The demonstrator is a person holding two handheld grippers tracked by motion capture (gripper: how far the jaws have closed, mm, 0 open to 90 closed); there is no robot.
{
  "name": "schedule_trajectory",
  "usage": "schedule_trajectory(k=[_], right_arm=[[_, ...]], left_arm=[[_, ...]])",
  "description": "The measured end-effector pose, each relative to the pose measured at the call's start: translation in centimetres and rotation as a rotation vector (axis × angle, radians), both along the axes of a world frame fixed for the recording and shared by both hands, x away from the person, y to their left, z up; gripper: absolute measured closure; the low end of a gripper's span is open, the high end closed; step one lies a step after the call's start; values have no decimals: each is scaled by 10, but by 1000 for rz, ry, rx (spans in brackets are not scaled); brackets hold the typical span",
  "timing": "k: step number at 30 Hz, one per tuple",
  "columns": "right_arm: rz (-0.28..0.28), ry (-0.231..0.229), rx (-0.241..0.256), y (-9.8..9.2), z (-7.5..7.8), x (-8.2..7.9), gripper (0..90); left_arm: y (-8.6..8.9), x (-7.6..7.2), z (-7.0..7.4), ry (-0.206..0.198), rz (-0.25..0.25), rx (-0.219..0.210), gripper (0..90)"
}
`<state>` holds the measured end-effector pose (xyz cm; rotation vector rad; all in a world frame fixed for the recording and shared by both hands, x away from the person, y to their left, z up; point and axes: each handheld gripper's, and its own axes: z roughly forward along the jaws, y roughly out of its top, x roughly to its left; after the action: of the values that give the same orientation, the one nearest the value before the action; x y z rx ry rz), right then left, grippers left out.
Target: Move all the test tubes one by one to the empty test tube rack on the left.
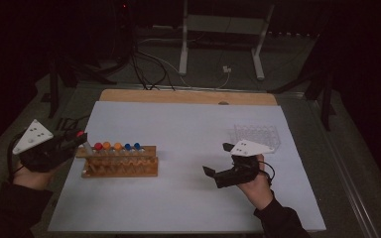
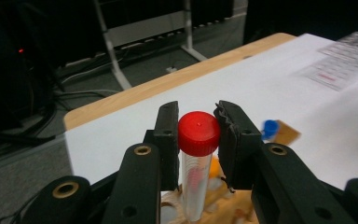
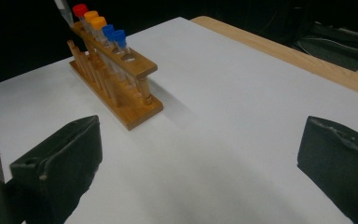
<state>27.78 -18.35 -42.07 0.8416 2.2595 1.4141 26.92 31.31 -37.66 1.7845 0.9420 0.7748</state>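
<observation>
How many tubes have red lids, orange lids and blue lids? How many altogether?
Red-lid tubes: 2
Orange-lid tubes: 2
Blue-lid tubes: 2
Total: 6

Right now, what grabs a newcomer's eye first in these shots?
The red-capped test tube, gripped just under its cap by the left gripper at the left end of the wooden test tube rack, near the table's left edge. Then the row of red, orange and blue caps along that rack. The right gripper hangs wide open over the bare white tabletop, just in front of a clear plastic rack.
</observation>
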Motion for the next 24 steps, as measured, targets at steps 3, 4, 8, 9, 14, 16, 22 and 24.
schedule_trajectory(k=[3,4,8,9,14,16,22,24], right_arm=[[-1,3,1,0,-1,0,0],[-2,3,-1,0,-1,1,0],[-1,5,-3,0,-1,1,0],[0,5,-2,0,-1,1,0],[-1,9,-7,-1,-1,1,0],[-1,7,-8,-1,-1,1,0],[-2,15,-4,-3,-1,3,0],[-1,14,-5,-3,-1,2,0]], left_arm=[[6,6,-7,-5,24,-21,719],[7,8,-10,-13,40,-18,719],[8,15,-21,11,52,-22,719],[7,16,-25,18,50,-20,719],[5,22,-40,49,63,-8,719],[5,24,-47,68,65,-15,719],[3,29,-62,109,70,9,718],[3,31,-65,123,68,9,718]])
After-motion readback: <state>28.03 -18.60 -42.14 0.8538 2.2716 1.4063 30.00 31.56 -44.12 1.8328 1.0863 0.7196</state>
